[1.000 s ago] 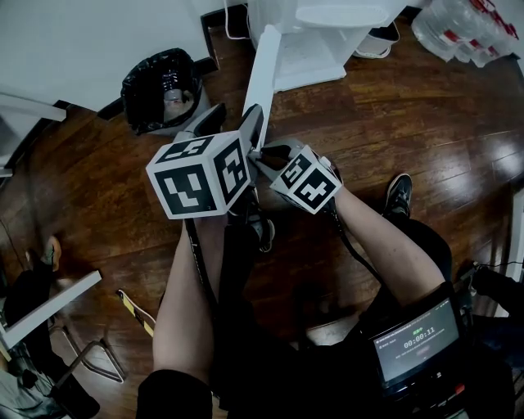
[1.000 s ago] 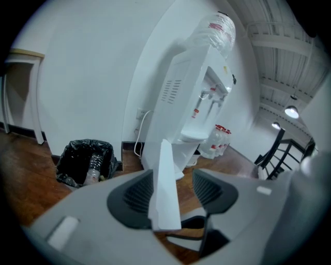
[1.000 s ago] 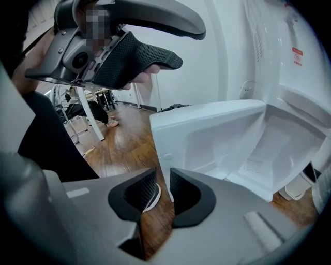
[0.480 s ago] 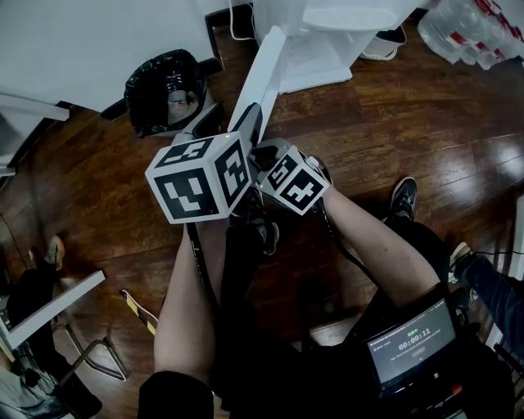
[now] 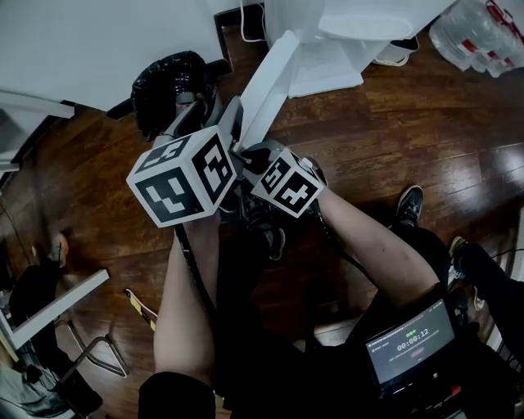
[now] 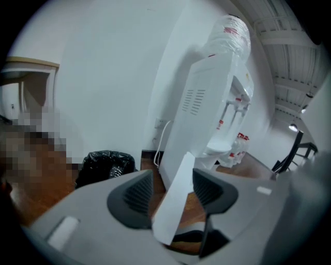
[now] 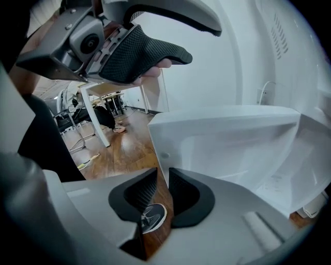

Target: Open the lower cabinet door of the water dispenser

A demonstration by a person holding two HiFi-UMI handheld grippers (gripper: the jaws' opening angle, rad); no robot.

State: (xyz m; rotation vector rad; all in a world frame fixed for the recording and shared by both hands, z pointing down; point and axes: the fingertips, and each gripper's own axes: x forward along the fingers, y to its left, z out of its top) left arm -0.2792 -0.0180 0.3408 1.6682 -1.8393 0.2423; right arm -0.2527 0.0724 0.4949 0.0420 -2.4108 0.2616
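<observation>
The white water dispenser (image 5: pixel 327 20) stands at the top of the head view, with its lower cabinet door (image 5: pixel 270 78) swung out toward me. My left gripper (image 5: pixel 223 123) is shut on the door's free edge. In the left gripper view the door panel (image 6: pixel 181 173) stands upright between the two pads (image 6: pixel 135 192). My right gripper (image 5: pixel 250 155) sits just below and right of that edge, its jaws almost shut and holding nothing. In the right gripper view the door's inner face (image 7: pixel 222 134) fills the space beyond the tips of the right gripper (image 7: pixel 163 189).
A bin lined with a black bag (image 5: pixel 168 86) stands left of the door by the wall. Large water bottles (image 5: pixel 479 29) lie at the top right. A white table leg (image 5: pixel 49 307) is at the lower left. The person's shoe (image 5: pixel 407 200) rests on the wooden floor.
The door has swung further out from the dispenser. Both grippers have moved up and left in the head view, and the left one has kept its hold on the door's edge.
</observation>
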